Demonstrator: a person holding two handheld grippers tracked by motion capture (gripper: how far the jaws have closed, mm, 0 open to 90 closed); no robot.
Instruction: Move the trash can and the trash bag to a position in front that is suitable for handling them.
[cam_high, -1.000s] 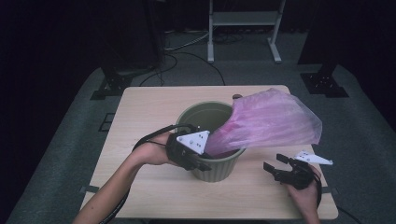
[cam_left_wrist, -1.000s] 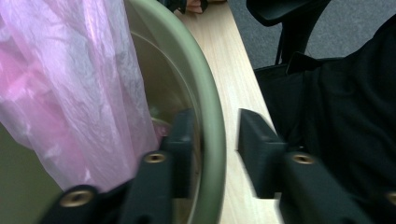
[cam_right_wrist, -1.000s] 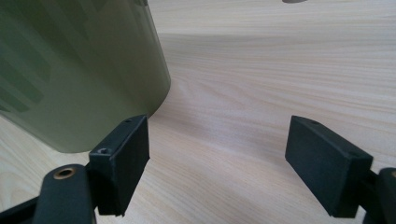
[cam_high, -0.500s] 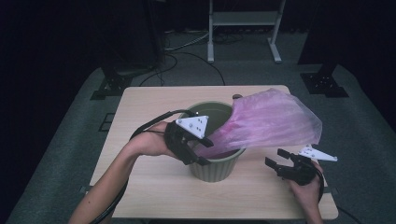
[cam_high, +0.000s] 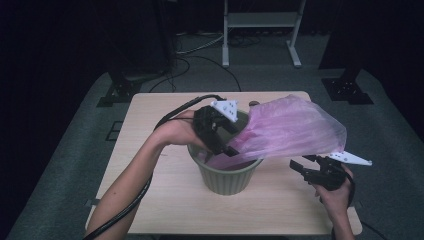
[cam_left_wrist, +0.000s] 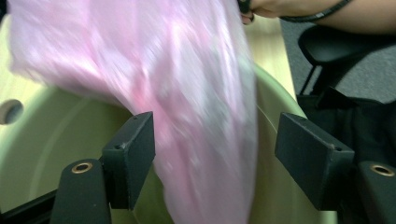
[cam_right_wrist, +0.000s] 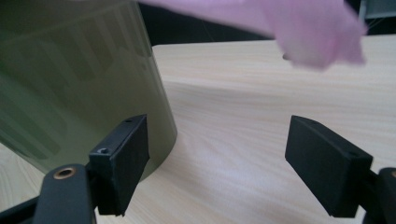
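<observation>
Evidently the pink plastic bag (cam_high: 290, 132) was light, limp and slippery — half tucked into the green bin (cam_high: 227, 175) on the surface (cam_high: 150, 115), the rest ballooning rightward. The left gripper (cam_high: 231, 148) had just been opening, film loose between its jaws; the right gripper (cam_high: 300, 165) stood wide, empty — best pinch the mouth edge.

A dark studio-like lab: black curtains, a grey carpet (cam_high: 75, 165), stand feet (cam_high: 117, 92) at ten o'clock, a metal rack (cam_high: 260, 30) at twelve.
</observation>
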